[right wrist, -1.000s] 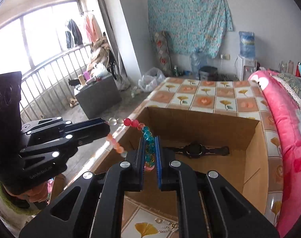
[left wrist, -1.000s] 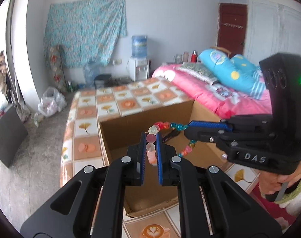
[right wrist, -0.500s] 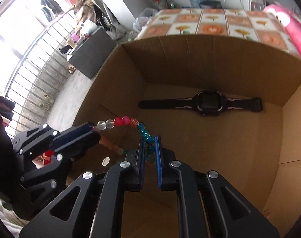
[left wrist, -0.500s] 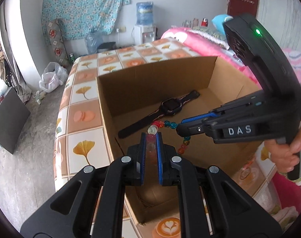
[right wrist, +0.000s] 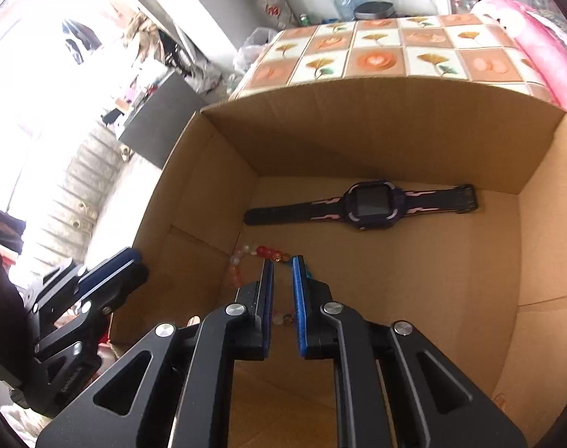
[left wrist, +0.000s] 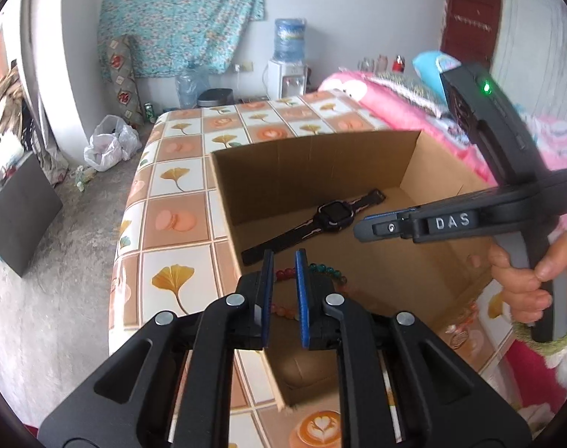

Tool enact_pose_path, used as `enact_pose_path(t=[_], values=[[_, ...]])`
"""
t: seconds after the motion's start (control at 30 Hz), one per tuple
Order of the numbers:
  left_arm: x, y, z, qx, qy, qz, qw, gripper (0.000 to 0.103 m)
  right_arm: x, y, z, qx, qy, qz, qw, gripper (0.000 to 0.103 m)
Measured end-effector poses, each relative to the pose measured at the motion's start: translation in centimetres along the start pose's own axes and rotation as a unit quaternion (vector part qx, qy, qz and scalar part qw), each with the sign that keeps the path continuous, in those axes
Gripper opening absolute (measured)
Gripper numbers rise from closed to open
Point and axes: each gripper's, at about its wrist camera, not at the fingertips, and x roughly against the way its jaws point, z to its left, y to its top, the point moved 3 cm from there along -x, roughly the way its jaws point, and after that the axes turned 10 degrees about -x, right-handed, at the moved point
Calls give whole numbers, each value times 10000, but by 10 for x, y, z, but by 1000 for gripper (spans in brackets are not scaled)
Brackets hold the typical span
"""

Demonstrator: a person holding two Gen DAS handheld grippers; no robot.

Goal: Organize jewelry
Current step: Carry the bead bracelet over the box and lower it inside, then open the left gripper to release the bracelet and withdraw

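A bracelet of red, teal and orange beads (left wrist: 326,269) (right wrist: 266,252) lies on the floor of the open cardboard box (left wrist: 313,138) (right wrist: 358,123), near its left wall. A black watch (left wrist: 335,216) (right wrist: 369,205) lies flat behind it. My left gripper (left wrist: 282,257) (right wrist: 134,261) hangs over the box's near left corner, its jaws opening, a narrow gap and no bead pinched. My right gripper (right wrist: 282,261) (left wrist: 358,228) hovers above the beads, its pads slightly apart, gripping nothing. Part of the bracelet is hidden behind the fingers.
The box stands on a table under a tiled leaf-pattern cloth (left wrist: 171,220). A pink bed (left wrist: 395,112) runs along the right. More small jewelry (left wrist: 458,330) lies on the cloth right of the box. A hand (left wrist: 526,283) grips the right tool's handle.
Both grippers came down into the box with the bracelet stretched between them. Each has let go, and the bracelet now lies on the box floor.
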Motion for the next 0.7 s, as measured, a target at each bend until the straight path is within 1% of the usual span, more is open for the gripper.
enact_pose_path(t=[0.1,0.17,0.23,0.3,0.37,0.5,0.57,0.63,0.7], values=[[14,-3,0,96,-4,-136,9999,15,2,5,2,-27,-89,-45,9999,11],[25,-6,-2,133,-22,-218,9997,15,1,10,10,20,-219,-28,9998,11],[32,-9,-2,153,-54,-254,9995,16,5,16,21,106,-245,-85,9996,11],[38,-14,-4,147,-16,-220,9996,16,16,23,36,148,-183,-234,9994,11],[41,-18,-5,148,59,-145,9998,16,27,28,54,221,-9,-335,9992,11],[47,-24,-7,182,124,-62,9997,16,45,32,85,491,47,-540,9973,11],[51,-25,-6,248,170,-55,9995,16,52,31,95,482,149,-633,9967,11],[55,-28,-4,354,183,-62,9992,16,56,29,99,384,291,-628,9969,11],[61,-31,-3,400,213,-152,9989,16,60,22,102,434,404,-633,9962,11]])
